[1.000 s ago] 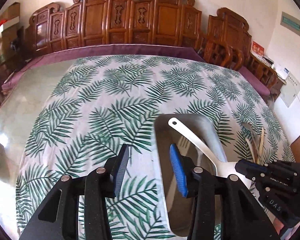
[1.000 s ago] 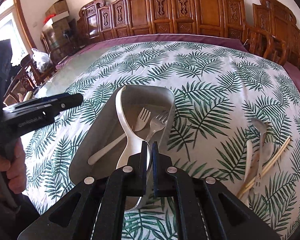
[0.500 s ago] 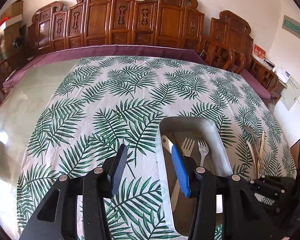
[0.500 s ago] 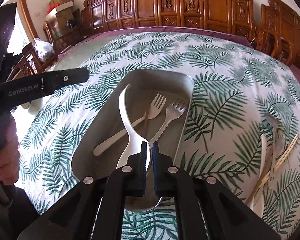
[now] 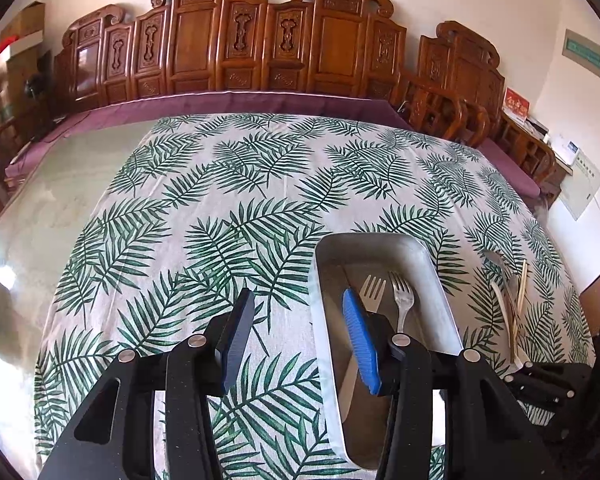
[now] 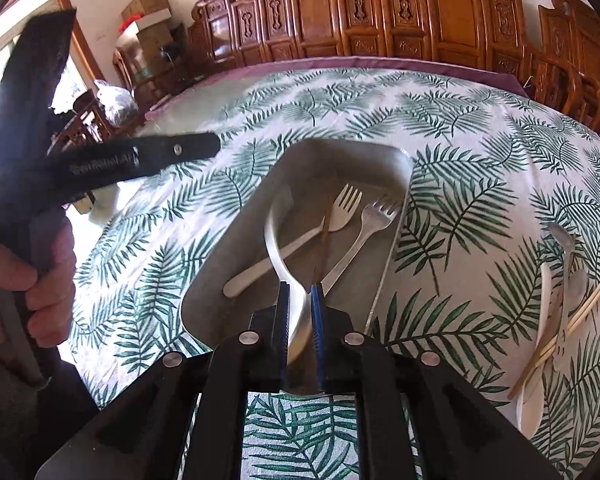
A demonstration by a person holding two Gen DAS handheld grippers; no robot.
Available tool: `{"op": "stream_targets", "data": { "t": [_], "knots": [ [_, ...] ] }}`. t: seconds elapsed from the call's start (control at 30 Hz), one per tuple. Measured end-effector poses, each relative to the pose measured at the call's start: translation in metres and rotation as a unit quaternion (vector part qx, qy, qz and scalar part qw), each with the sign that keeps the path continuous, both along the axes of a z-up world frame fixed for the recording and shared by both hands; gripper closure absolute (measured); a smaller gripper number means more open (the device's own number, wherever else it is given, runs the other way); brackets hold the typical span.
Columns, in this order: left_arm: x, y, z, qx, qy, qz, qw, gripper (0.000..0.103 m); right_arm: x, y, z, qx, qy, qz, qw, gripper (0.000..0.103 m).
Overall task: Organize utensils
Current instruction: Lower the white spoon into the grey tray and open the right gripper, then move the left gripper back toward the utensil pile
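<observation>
Opening over the tray (image 6: 228, 280), the right hand-held gripper (image 6: 300, 312) is releasing the spoon (image 6: 274, 240), which is risking tipping out, while the left hand-held gripper (image 5: 296, 340) is hanging open, empty.

the left black plastic two-finger gripper (image 5: 296, 336) has angular arms with round silver screw heads, 1 dark ribbed pad and 1 blue ribbed pad (image 5: 360, 344). the right black plastic two-finger gripper (image 6: 300, 320) matches it. faint white lettering marks the left gripper's side.
</observation>
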State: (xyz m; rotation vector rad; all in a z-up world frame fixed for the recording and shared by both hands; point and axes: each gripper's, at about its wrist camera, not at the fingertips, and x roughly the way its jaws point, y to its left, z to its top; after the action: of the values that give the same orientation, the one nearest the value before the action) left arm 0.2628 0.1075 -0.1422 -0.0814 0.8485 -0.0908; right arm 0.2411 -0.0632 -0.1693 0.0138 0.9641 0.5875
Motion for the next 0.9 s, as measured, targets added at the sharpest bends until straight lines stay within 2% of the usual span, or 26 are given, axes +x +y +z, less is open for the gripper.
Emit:
{"op": "stream_targets", "data": {
  "t": [0.17, 0.27, 0.33, 0.4, 0.53, 0.6, 0.7, 0.9],
  "knots": [
    [-0.003, -0.006, 0.002, 0.002, -0.004, -0.006, 1.0000, 0.059, -0.002, -0.018, 0.017, 0.016, -0.019, -0.001, 1.000, 0.089],
    [-0.006, -0.013, 0.004, 0.004, -0.010, -0.013, 0.9999, 0.052, -0.005, -0.041, 0.028, 0.015, -0.037, -0.012, 0.999, 0.089],
    [-0.009, -0.021, 0.005, 0.007, -0.012, -0.021, 0.9997, 0.051, -0.006, -0.063, 0.033, 0.013, -0.045, -0.025, 0.999, 0.089],
    [-0.011, -0.028, 0.005, 0.005, -0.012, -0.029, 0.9995, 0.049, -0.008, -0.087, 0.036, 0.001, -0.055, -0.041, 0.998, 0.089],
    [-0.016, -0.044, 0.007, 0.006, -0.018, -0.043, 0.9989, 0.040, -0.012, -0.131, 0.039, -0.031, -0.076, -0.070, 0.994, 0.081],
    [-0.020, -0.055, 0.007, 0.006, -0.022, -0.053, 0.9983, 0.034, -0.012, -0.151, 0.038, -0.043, -0.081, -0.082, 0.992, 0.079],
    [-0.026, -0.074, 0.007, 0.006, -0.027, -0.072, 0.9970, 0.034, -0.010, -0.186, 0.032, -0.059, -0.084, -0.111, 0.989, 0.073],
    [-0.035, -0.106, 0.005, 0.012, -0.032, -0.101, 0.9943, 0.034, -0.005, -0.234, 0.008, -0.055, -0.063, -0.159, 0.984, 0.072]
  ]
}}
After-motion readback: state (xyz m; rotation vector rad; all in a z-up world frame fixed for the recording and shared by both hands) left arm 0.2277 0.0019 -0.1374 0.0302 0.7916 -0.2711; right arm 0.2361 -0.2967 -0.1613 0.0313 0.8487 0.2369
